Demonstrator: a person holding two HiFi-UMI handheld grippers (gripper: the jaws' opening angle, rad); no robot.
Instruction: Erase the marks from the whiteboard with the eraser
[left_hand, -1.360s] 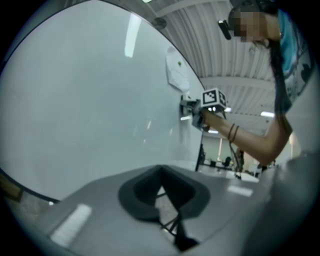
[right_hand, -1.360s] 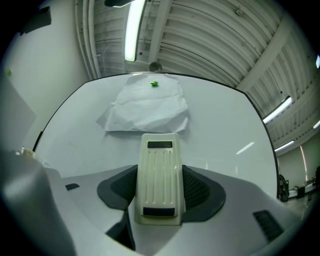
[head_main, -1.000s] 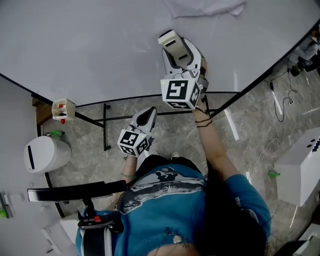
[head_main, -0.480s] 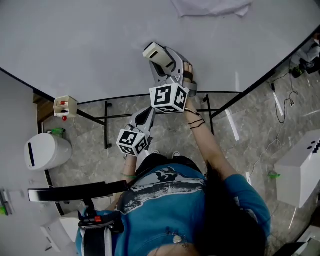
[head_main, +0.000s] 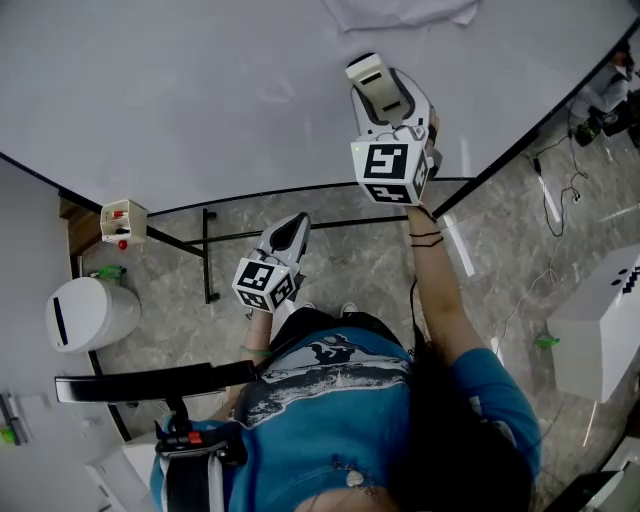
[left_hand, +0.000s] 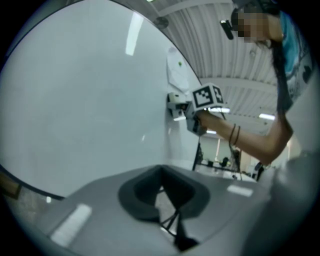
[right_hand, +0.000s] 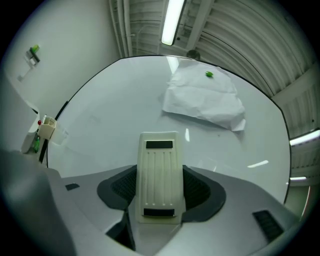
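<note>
The whiteboard (head_main: 180, 90) fills the top of the head view, and I make out no marks on it. My right gripper (head_main: 380, 92) is shut on a cream-white eraser (head_main: 366, 72) and holds it against the board near its lower edge. In the right gripper view the eraser (right_hand: 159, 170) stands between the dark pads, and the board (right_hand: 105, 120) lies behind it. My left gripper (head_main: 294, 230) hangs lower, off the board and over the floor. Its jaws are shut with nothing in them (left_hand: 161, 187). From there I see the right gripper (left_hand: 186, 106) on the board (left_hand: 75, 100).
A white sheet (right_hand: 205, 100) with a green magnet (right_hand: 209, 74) hangs on the upper board. A small marker holder (head_main: 124, 221) sits at the board's left edge. Below are the black stand frame (head_main: 208, 262), a white bin (head_main: 90, 312), a white box (head_main: 600, 340) and floor cables (head_main: 560, 200).
The right gripper swept the eraser left along the board, then back right and a little higher. The left gripper has stayed where it was.
</note>
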